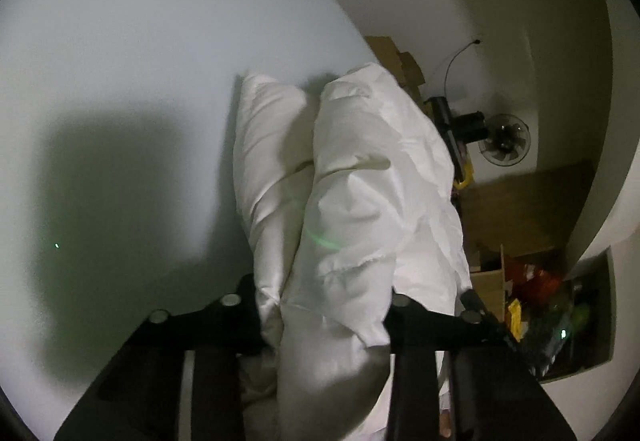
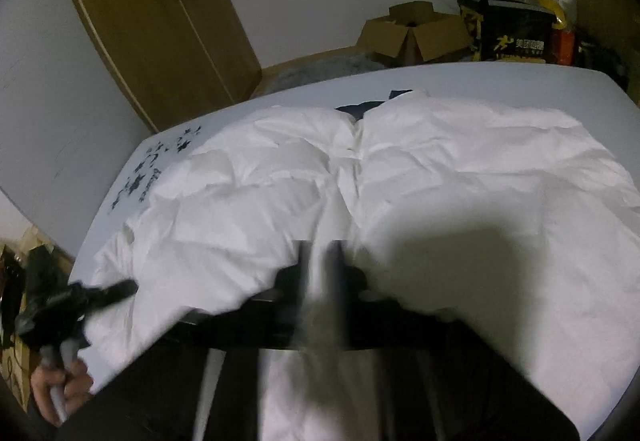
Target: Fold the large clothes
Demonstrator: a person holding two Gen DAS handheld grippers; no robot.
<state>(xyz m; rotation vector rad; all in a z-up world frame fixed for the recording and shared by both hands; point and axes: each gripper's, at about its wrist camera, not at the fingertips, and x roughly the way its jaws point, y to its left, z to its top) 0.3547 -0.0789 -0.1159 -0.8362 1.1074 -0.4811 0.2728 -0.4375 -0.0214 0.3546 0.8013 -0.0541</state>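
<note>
both grippers, left gripper [image 1: 326, 315] and right gripper [image 2: 320, 261], pinching white puffy jacket [image 2: 400, 177], white table [image 2: 520, 85]

dim room, hard dark shadows – fisheye-warped edges, motion blur up close.

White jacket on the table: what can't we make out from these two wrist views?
- Left wrist: white jacket bunches between the left gripper fingers; their tips and pads are buried in fabric.
- Right wrist: right gripper fingers are motion-blurred; whether they pinch fabric is unclear.
- Right wrist: the jacket's near hem is hidden behind the gripper body.
- Both views: black writing on the table is too small to read.
</note>
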